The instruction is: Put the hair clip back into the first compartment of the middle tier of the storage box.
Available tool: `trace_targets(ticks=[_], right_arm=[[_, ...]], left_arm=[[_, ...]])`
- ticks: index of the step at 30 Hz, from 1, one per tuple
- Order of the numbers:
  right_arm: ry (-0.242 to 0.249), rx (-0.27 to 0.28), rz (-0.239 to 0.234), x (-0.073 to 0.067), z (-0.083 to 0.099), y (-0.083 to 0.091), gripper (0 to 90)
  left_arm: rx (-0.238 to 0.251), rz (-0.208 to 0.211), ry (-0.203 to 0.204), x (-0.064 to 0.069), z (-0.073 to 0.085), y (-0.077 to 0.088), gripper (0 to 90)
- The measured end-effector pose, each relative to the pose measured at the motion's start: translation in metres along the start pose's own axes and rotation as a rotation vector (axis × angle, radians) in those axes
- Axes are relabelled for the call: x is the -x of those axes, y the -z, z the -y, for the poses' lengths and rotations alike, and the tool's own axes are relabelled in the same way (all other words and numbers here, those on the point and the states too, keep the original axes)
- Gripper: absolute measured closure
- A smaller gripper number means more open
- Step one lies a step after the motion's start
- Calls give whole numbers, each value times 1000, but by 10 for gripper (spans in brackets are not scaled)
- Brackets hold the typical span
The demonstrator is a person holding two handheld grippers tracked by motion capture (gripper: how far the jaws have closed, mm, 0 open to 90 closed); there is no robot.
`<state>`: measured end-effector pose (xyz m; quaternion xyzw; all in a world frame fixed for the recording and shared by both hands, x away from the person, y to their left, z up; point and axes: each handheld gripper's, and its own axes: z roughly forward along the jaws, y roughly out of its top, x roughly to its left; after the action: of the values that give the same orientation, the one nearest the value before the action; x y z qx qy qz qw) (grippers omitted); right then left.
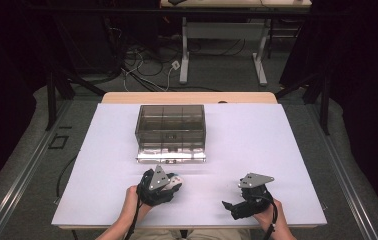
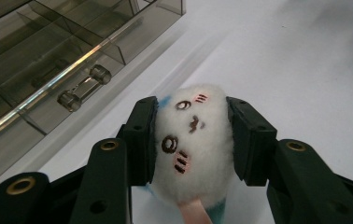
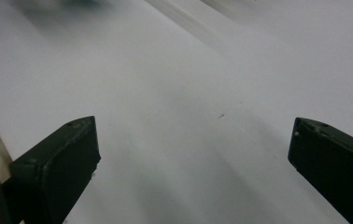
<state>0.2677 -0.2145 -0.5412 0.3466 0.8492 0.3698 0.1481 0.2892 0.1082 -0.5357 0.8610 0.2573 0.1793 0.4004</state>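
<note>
A small white plush toy (image 2: pixel 194 140) with a drawn face and pink cheeks sits between the jaws of my left gripper (image 2: pixel 192 137), whose pads press on both its sides. From above, the same toy (image 1: pixel 173 181) pokes out of the left gripper (image 1: pixel 169 182) just in front of a smoky clear drawer box (image 1: pixel 171 131). The box's front drawer (image 2: pixel 48 88) with a chrome handle (image 2: pixel 83 87) lies close on the left in the left gripper view. My right gripper (image 1: pixel 228 206) rests low near the table's front edge, jaws wide apart (image 3: pixel 193 154) over bare white surface.
The white tabletop (image 1: pixel 257 145) runs wide to the right of the box. Beyond the table stand desk legs (image 1: pixel 184 55) and loose cables (image 1: pixel 142 70) on the floor. Metal rails flank the table on both sides.
</note>
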Motion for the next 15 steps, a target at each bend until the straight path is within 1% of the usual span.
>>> trace_targets(ticks=[1, 2, 4, 5, 6, 7, 8, 9, 11, 15], right_arm=[[4, 13, -3, 1, 0, -2, 16], [7, 1, -2, 1, -1, -2, 16], [16, 0, -7, 1, -2, -4, 16], [15, 0, -7, 1, -2, -4, 16], [8, -3, -7, 0, -2, -4, 16], [9, 2, -6, 0, -1, -5, 16], [12, -8, -9, 0, -2, -5, 16], [14, -5, -11, 0, -2, -6, 17], [17, -12, -6, -1, -3, -6, 17], [12, -17, 3, 0, -1, -6, 17]], left_arm=[[3, -1, 6, 0, 0, 1, 562], [1, 2, 6, -1, 0, 3, 562], [8, -8, 2, -4, 1, 6, 562], [13, -11, 7, -5, 1, 6, 562], [14, -14, 5, -6, 1, 7, 562], [16, -15, 10, -7, 1, 8, 562], [14, -16, 4, -8, 2, 10, 562], [16, -20, 7, -9, 2, 11, 562], [23, -24, 2, -11, 2, 13, 562], [31, -22, 8, -15, 2, 16, 562]])
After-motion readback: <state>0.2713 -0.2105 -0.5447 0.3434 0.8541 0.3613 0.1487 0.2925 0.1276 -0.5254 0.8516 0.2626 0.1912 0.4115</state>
